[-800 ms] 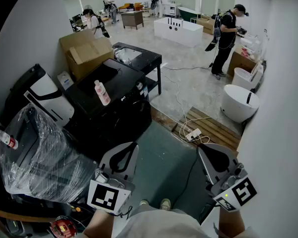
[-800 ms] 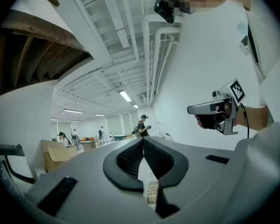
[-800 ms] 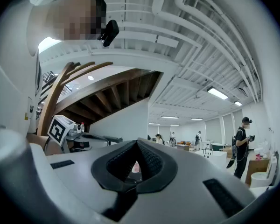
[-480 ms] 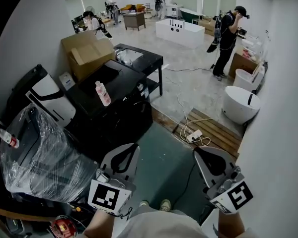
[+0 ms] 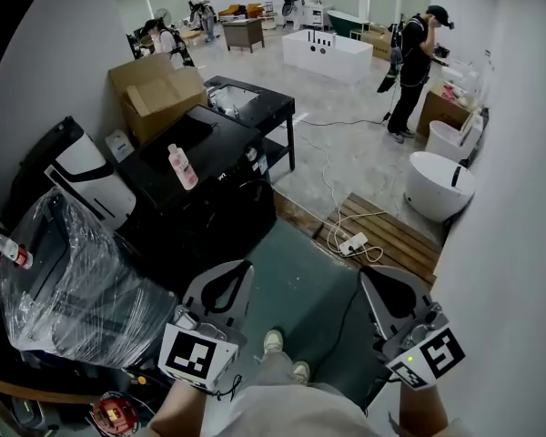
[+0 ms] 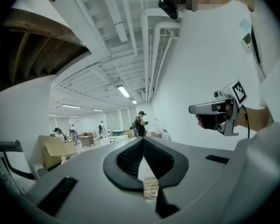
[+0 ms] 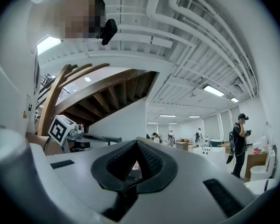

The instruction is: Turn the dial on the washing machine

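A black box-shaped machine (image 5: 220,209), apparently the washing machine, stands ahead on the left with a pink bottle (image 5: 182,166) on its top. I cannot make out a dial on it. My left gripper (image 5: 241,269) is held low, short of the machine, jaws shut and empty. My right gripper (image 5: 371,279) hangs beside it over the dark floor mat, also shut on nothing. In the left gripper view the shut jaws (image 6: 143,140) point down the room, with the right gripper (image 6: 192,110) off to the side. The right gripper view shows shut jaws (image 7: 137,143) and the left gripper (image 7: 102,138).
A plastic-wrapped appliance (image 5: 73,289) with a red-capped bottle (image 5: 9,251) stands at my left. A black table (image 5: 255,107), a cardboard box (image 5: 159,89), a wooden pallet with a power strip (image 5: 387,235), a white tub (image 5: 437,189) and several people lie farther off.
One foot has stepped forward onto the mat and the view has shifted slightly. Both grippers stay shut and hold about the same places.
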Action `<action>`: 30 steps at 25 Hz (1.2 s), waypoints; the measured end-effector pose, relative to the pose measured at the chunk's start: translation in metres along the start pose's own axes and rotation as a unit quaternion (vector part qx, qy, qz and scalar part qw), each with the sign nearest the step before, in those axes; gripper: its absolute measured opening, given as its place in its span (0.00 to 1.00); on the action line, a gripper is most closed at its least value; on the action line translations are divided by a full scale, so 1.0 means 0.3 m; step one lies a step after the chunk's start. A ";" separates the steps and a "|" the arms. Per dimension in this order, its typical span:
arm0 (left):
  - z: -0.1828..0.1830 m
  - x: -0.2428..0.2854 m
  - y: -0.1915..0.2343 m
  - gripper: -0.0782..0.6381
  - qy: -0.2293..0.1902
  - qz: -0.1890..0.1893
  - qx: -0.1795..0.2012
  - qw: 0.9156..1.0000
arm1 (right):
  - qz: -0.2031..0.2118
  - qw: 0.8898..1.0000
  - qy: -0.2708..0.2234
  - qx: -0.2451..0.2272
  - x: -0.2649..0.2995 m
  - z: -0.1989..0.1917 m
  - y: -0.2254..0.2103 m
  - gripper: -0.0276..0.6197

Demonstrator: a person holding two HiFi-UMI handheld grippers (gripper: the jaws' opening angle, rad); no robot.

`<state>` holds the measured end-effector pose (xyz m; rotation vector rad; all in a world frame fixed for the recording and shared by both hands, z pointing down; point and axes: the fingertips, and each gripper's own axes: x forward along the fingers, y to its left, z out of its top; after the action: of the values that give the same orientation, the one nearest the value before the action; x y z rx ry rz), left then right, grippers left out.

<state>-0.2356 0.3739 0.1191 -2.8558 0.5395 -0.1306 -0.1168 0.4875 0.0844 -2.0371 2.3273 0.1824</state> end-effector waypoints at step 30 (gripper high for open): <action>-0.120 0.562 0.219 0.14 0.006 -0.050 -0.030 0.998 | -0.043 0.997 0.039 0.051 0.445 -0.218 -0.466 0.40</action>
<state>-0.1067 0.2446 0.1455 -2.9422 0.4100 -0.1515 0.0065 0.3304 0.1263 -2.1249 2.2362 -0.0173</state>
